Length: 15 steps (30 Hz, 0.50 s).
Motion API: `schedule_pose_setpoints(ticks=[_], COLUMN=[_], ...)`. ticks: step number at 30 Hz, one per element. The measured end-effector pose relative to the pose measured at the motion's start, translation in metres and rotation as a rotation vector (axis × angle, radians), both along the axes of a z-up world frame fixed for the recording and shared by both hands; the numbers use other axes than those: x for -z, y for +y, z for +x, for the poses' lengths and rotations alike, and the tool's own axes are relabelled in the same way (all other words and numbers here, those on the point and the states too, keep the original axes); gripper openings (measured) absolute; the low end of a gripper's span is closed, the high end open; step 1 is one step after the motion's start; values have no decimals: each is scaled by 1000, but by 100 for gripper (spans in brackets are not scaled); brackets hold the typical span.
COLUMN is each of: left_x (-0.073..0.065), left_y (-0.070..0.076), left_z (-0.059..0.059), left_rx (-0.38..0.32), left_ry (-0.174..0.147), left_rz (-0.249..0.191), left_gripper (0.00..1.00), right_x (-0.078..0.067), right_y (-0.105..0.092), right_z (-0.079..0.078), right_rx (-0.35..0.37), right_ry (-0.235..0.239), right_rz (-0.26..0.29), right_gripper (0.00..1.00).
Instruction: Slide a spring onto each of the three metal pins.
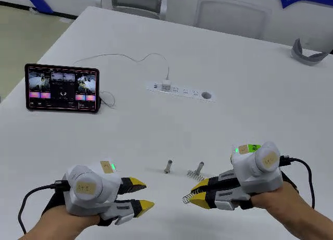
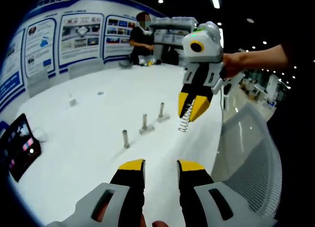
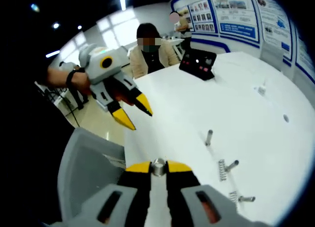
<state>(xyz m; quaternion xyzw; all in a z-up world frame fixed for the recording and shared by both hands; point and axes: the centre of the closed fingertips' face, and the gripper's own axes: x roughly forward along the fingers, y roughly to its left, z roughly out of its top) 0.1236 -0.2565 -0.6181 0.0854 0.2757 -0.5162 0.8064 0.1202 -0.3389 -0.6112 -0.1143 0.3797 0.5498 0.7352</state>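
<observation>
Two upright metal pins (image 1: 168, 166) (image 1: 199, 168) stand on the white table (image 1: 234, 125), and a loose spring (image 1: 194, 173) lies at the base of the right one. The left gripper view shows three pins in a row (image 2: 125, 138) (image 2: 144, 123) (image 2: 161, 111). My right gripper (image 1: 198, 193) is shut on a spring (image 1: 186, 198) that sticks out past its yellow tips, just in front of the pins. That spring hangs below its jaws (image 2: 186, 122) in the left gripper view. My left gripper (image 1: 141, 194) is open and holds nothing, low at the left, short of the pins.
A tablet (image 1: 62, 87) stands at the left with a cable running to a power strip (image 1: 179, 90) mid-table. Chairs (image 1: 138, 3) line the far edge. A grey object (image 1: 309, 52) lies at the far right. A second loose spring (image 3: 232, 195) rests by the nearest pin (image 3: 246, 199).
</observation>
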Motion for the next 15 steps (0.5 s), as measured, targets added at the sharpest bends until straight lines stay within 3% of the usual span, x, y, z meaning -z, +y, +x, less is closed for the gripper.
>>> schedule_pose_setpoints(ticks=[15], left_x=[4], left_y=[18], left_z=[11], left_rx=[-85], left_ry=[17], left_rz=[-8], left_gripper=[39], right_x=[10], right_y=[-3], right_z=[22], right_rx=[-3], right_ry=[-35], right_rz=[-55], right_gripper=[12])
